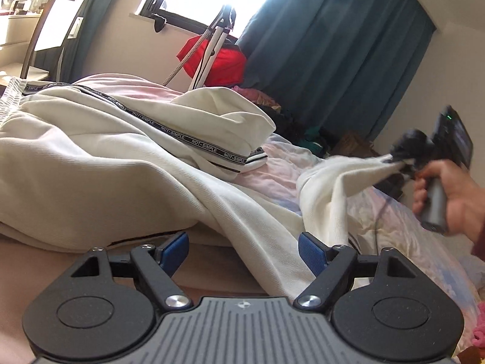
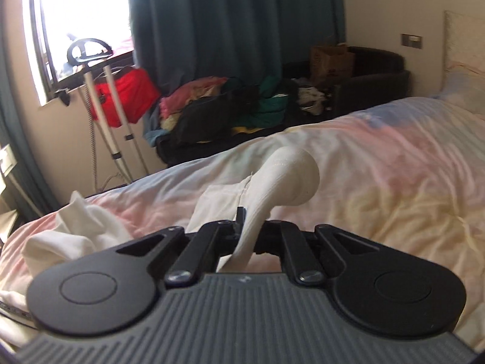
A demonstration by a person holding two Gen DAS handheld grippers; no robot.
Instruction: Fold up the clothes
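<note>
A cream-white garment (image 1: 100,157) with a black "NOT-SIMPLE" tape stripe lies crumpled across the bed. My left gripper (image 1: 242,247) is open, low at the near edge, with a fold of the white cloth (image 1: 260,233) running between its blue pads (image 1: 174,250). My right gripper (image 1: 403,157) shows at the right of the left wrist view, shut on a stretched corner of the garment and lifting it. In the right wrist view the gripper (image 2: 248,230) pinches a white fabric end (image 2: 285,179) that sticks up past its fingers. More white cloth (image 2: 75,230) lies at the left.
The bed has a pale pink and blue quilt (image 2: 379,166). Beyond it stand a steamer stand (image 2: 100,97) with a red item (image 1: 221,60), a pile of mixed clothes (image 2: 230,106), a dark chair with a cardboard box (image 2: 332,59), and teal curtains (image 1: 333,45).
</note>
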